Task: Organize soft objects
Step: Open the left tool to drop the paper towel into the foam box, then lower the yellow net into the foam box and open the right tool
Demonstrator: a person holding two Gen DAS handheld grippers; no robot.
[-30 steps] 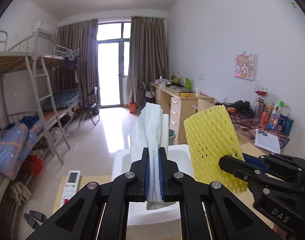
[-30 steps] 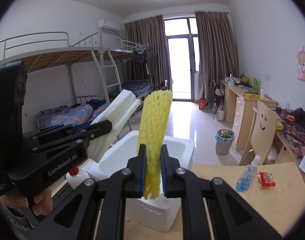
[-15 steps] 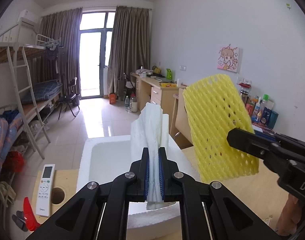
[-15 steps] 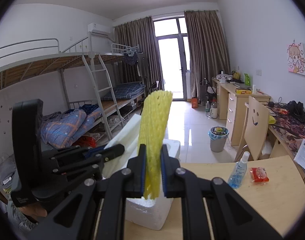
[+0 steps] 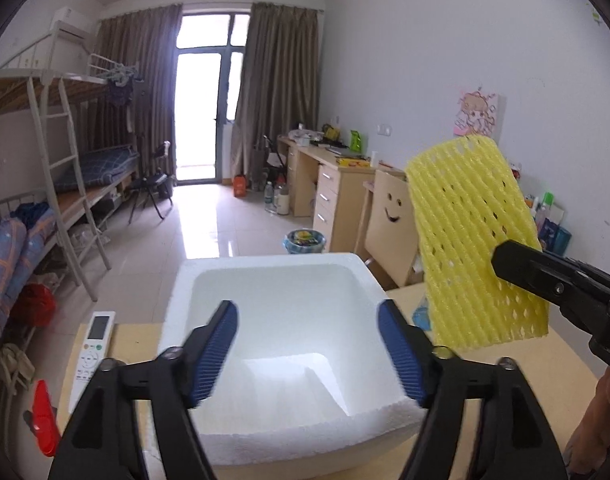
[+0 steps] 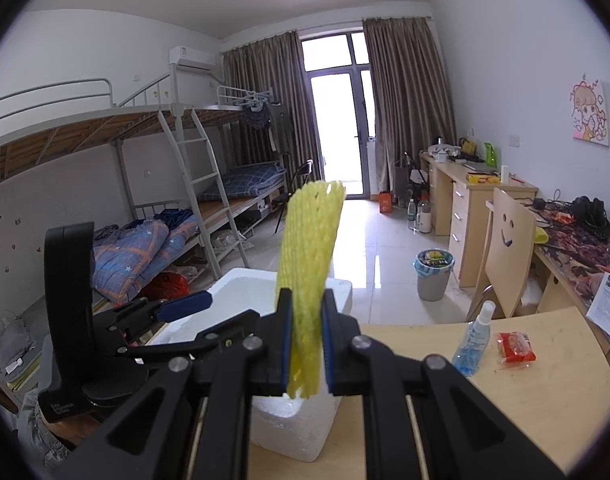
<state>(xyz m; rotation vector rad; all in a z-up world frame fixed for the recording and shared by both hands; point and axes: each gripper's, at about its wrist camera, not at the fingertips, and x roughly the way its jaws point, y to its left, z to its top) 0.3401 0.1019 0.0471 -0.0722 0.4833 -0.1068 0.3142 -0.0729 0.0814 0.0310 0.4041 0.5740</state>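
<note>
Left gripper (image 5: 307,350) is opening over the white square styrofoam box (image 5: 281,446) — nothing between its pads. Right gripper (image 6: 307,346) is clamped on the yellow foam mesh sleeve (image 6: 309,248).

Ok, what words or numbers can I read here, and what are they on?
No text reads clearly.
White lettering on the left gripper (jaws opening, nothing between them): too blurred.
Remote control buttons: too small.
Printed sheet: too small.
Red packet: blurred.
Chair back: a drawn smiley, no words.
</note>
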